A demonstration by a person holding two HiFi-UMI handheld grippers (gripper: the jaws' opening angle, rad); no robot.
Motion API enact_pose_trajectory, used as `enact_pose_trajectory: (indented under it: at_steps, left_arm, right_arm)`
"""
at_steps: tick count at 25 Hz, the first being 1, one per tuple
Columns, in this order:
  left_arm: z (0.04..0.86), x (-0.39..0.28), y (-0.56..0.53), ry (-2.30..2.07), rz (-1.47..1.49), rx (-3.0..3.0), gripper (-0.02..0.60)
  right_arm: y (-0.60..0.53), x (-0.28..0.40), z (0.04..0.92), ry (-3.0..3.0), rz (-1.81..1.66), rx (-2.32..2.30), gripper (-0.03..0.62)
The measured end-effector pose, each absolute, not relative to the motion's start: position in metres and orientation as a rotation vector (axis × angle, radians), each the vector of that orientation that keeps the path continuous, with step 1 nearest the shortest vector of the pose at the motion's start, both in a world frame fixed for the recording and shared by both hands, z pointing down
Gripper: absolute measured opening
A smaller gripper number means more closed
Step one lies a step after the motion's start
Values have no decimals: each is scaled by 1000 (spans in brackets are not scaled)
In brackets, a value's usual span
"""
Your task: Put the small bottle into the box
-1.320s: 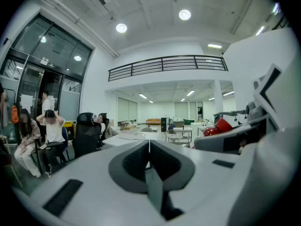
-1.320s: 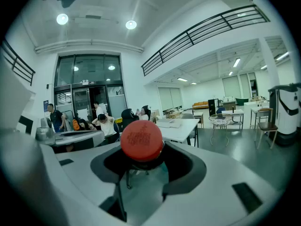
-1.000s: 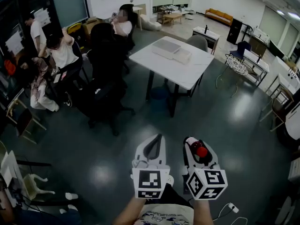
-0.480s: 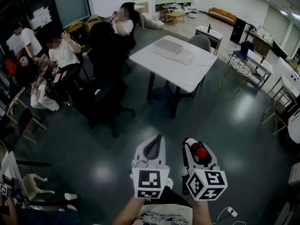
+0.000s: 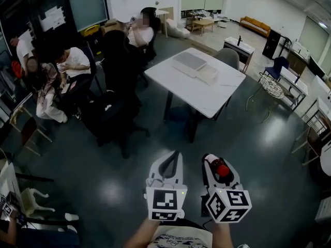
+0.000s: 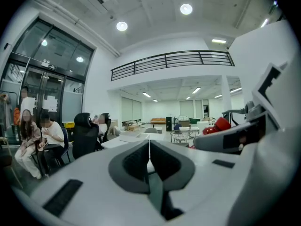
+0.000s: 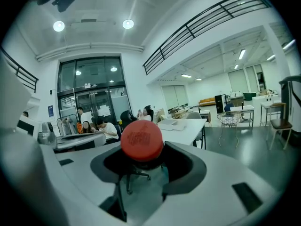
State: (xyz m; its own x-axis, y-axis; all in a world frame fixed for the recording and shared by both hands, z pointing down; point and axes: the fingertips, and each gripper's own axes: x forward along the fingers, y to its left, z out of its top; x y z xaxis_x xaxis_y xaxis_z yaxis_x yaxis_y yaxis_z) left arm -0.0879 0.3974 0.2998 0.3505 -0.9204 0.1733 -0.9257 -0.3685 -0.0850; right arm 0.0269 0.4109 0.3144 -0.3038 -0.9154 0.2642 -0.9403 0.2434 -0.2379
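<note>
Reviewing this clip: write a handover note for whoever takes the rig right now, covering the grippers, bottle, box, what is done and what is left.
Left gripper: jaws together, nothing in them.
Right gripper: shut on the small bottle, red cap outward.
Both are held over the floor, well short of the white table.
Two flat box-like things lie on it; I cannot tell which is the box.
Done: bottle in grip.
Left: carry it over and place it in the box.
</note>
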Motion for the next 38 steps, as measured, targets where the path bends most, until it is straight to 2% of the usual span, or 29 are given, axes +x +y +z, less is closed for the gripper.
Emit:
enact_pose_trajectory:
  at_steps: [16,30,38]
  left_arm:
    - [317,-43,318,-1687,323,2554,20]
    - [305,-19,168,-1594,303,2626,20]
    - [303,-27,87,-1567,305,2649,20]
  right_arm:
    - [337,67,333,-2390,615,1813,227]
    - [194,87,320,-2343,598,1905,227]
    - [113,80,317,-2329,587,1930,227]
